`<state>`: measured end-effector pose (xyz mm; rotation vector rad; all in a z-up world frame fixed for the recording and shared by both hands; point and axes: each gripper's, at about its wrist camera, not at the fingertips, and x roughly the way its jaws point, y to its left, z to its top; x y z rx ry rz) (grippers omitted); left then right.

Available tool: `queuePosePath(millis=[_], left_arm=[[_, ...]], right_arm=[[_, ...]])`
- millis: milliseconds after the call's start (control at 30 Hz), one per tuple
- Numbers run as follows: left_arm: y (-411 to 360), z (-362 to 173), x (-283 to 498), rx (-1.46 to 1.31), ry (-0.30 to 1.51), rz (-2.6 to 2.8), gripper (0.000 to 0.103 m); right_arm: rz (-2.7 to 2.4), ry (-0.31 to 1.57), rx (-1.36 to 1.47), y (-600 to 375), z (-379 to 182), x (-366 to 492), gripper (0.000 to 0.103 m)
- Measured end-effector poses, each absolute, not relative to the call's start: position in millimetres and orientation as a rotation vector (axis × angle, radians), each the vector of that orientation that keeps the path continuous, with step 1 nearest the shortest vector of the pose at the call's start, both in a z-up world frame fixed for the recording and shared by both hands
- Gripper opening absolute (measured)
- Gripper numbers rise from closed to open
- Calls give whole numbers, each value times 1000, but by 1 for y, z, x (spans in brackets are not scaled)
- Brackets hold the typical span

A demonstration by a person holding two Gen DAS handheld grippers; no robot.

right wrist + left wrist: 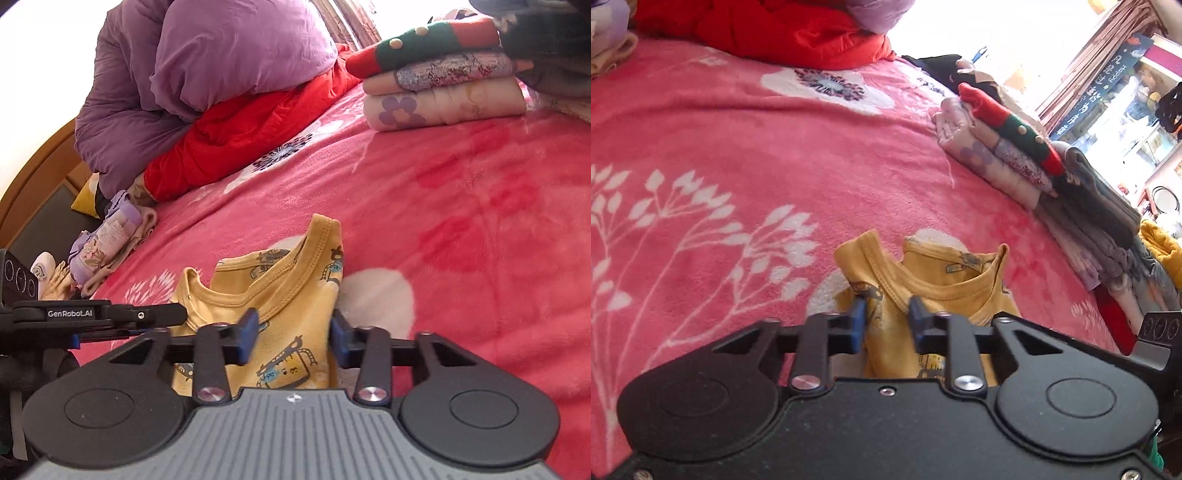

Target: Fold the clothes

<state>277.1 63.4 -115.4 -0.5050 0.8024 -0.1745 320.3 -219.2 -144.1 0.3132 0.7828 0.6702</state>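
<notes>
Left gripper [888, 319]: blue pads parted, yellow shirt [934, 284] lying between them, cloth not visibly pinched; released. Right gripper [293, 334]: pads likewise apart on either side of the same shirt, released. Shirt lies on the pink floral blanket [738, 147], neckline bunched and raised, not yet folded flat. Beyond the shirt, a folded stack [443, 88] sits finished. Away from that stack, the purple jacket [207, 74] and red garment [240, 129] appear unfolded. Judged partway done.
</notes>
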Motion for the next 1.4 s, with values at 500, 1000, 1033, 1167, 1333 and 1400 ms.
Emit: queuePosePath(millis=[500,1000,1033,1167,1333,1400], left_arm=[[35,-43,209,-223,586,-427,1],[-14,-79,61,402,612,-734,1],[-22,-89,54,484,623,-739,1],[-42,-120,34,699,696,-744,1],[-20,-97,27,456,756,-695,21],[-12,-90,23,334,761,-667,34]], right_arm=[[749,606,260,-248,-103,260,7],[718,656,453,-298,-112,152,11],[708,657,468,-298,-113,147,11],[704,653,380,-276,-98,141,62],[744,655,126,-213,-72,153,72],[756,684,33,-183,-71,168,74]])
